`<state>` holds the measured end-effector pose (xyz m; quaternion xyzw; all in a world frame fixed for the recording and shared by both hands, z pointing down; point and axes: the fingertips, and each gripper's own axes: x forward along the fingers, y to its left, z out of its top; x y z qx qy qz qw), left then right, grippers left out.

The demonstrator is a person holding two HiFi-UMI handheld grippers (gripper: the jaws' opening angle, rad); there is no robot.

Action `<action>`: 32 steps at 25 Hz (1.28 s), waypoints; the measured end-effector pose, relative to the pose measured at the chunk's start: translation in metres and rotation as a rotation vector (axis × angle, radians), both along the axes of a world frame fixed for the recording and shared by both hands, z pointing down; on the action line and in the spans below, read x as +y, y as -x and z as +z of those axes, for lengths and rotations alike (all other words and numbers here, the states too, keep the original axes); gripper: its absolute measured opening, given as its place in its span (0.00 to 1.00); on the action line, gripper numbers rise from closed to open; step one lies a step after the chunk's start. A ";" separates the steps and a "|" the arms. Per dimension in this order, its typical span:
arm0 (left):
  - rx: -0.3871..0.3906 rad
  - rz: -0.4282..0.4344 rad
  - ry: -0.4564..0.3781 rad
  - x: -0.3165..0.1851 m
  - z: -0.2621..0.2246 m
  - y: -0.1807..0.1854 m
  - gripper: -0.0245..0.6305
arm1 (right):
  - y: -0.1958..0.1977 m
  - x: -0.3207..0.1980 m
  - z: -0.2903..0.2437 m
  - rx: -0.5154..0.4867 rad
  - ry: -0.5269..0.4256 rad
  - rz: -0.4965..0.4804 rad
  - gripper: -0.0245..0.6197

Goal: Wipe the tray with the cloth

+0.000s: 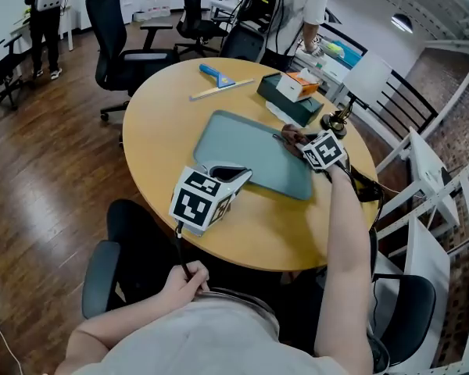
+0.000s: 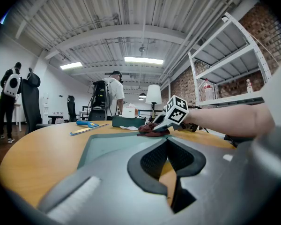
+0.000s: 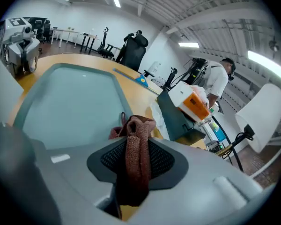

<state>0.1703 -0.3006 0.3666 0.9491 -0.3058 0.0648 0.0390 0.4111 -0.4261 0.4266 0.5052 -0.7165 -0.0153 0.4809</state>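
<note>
Got the soft, floppy brown cloth (image 3: 136, 142) pinched in the right gripper (image 1: 291, 137) at the far right edge of the teal tray (image 1: 242, 151), probably light and best held by its bunched middle, with the left gripper (image 1: 236, 172) closed on nothing by the near edge.

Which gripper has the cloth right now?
The right gripper, jaws shut on the brown cloth at the edge of the tray; the left gripper holds nothing.
</note>
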 end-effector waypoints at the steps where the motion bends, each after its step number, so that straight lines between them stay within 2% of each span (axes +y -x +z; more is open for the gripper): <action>1: 0.000 0.001 0.002 0.002 0.001 0.000 0.04 | -0.003 0.002 0.006 0.010 0.013 0.010 0.21; 4: 0.000 0.000 0.001 0.004 0.000 0.002 0.04 | -0.004 0.006 0.011 0.003 0.026 0.025 0.21; 10: 0.001 -0.002 -0.001 0.003 -0.001 0.004 0.04 | 0.014 0.031 0.009 -0.015 0.071 -0.009 0.22; 18: 0.002 -0.003 0.002 0.004 -0.001 0.003 0.04 | 0.044 0.089 0.012 -0.064 0.139 -0.109 0.22; 25: 0.001 0.000 0.003 0.004 0.000 0.004 0.04 | 0.073 0.134 0.012 -0.060 0.165 -0.207 0.22; 32: 0.002 -0.001 0.004 0.004 0.000 0.006 0.04 | 0.087 0.149 0.011 -0.052 0.157 -0.246 0.22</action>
